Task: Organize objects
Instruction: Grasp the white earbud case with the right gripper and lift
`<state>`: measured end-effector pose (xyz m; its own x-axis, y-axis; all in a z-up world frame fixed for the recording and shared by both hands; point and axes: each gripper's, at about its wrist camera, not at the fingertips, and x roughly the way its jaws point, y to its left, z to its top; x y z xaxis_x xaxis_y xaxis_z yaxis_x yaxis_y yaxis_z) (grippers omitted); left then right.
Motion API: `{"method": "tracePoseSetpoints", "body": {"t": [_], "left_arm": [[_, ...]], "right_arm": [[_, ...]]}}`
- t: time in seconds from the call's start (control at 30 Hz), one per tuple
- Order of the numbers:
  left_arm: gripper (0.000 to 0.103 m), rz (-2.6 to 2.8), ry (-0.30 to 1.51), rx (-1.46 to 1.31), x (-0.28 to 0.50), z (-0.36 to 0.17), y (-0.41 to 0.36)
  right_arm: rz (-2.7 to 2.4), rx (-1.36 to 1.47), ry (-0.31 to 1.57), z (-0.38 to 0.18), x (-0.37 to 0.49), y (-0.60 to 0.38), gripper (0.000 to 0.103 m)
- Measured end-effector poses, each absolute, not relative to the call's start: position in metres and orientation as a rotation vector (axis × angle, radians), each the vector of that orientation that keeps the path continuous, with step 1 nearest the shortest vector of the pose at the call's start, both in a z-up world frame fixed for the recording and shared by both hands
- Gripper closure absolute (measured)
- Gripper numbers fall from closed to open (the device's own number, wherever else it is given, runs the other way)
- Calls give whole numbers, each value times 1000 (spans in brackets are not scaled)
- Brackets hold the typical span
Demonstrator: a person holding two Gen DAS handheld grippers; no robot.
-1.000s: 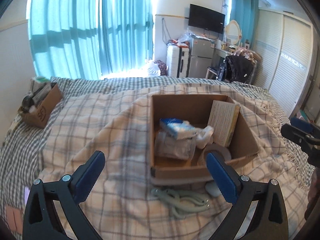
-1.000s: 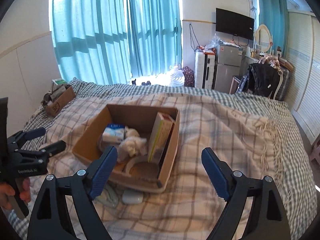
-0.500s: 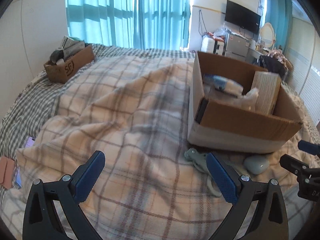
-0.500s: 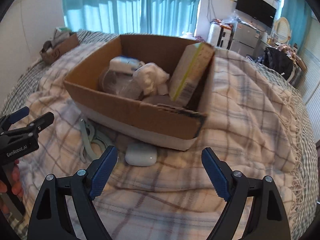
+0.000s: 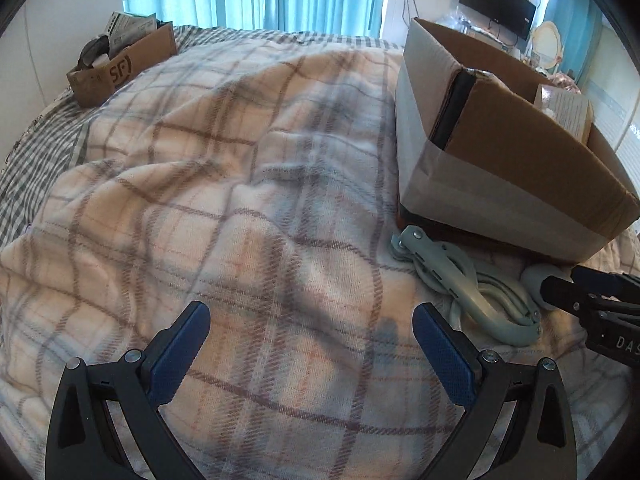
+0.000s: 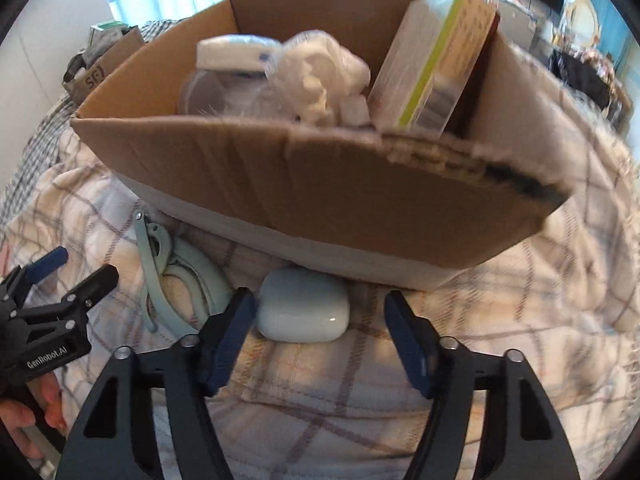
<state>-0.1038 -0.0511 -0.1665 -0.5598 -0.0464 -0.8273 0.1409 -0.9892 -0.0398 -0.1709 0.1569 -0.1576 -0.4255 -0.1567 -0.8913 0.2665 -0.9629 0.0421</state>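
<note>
An open cardboard box [image 6: 320,200] sits on the plaid blanket and holds a yellow-edged carton [image 6: 436,60], a white bundle [image 6: 320,76] and a white and blue pack [image 6: 236,52]. In front of it lie a white earbud case [image 6: 302,306] and a pale green hand tool [image 6: 172,272]. My right gripper [image 6: 318,300] hangs low over the case, its jaws closing with the case between them; the right pad stands clear of it. My left gripper [image 5: 311,312] is open over bare blanket, left of the green tool [image 5: 460,280].
A second, smaller cardboard box [image 5: 120,68] full of odds and ends stands at the far left of the bed. The plaid blanket [image 5: 240,200] is soft and rumpled. A hand [image 6: 24,412] holds the left gripper's handle. Blue curtains hang behind.
Both grippers have sunk toward the bed and tilted downward, so the box looms larger. The right gripper's jaws have narrowed and now flank the earbud case.
</note>
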Motion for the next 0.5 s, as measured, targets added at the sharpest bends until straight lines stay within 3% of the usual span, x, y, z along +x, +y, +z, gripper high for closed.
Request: {"method": "tracePoseSetpoints", "body": {"t": [0.17,0.27,0.5], "left_arm": [[0,-2670,145,1426,-108,-166,-50],[0,-2669,141,1416,-107,-161,-50],[0,-2703,197,1435,-104,-143,-39]], "right_arm": [[-2415,1560,188,-165,-172,152,43],[-2405,1571,167,-165,-172,155,51],[-2497,1481,114,-137,-150,174,52]]}}
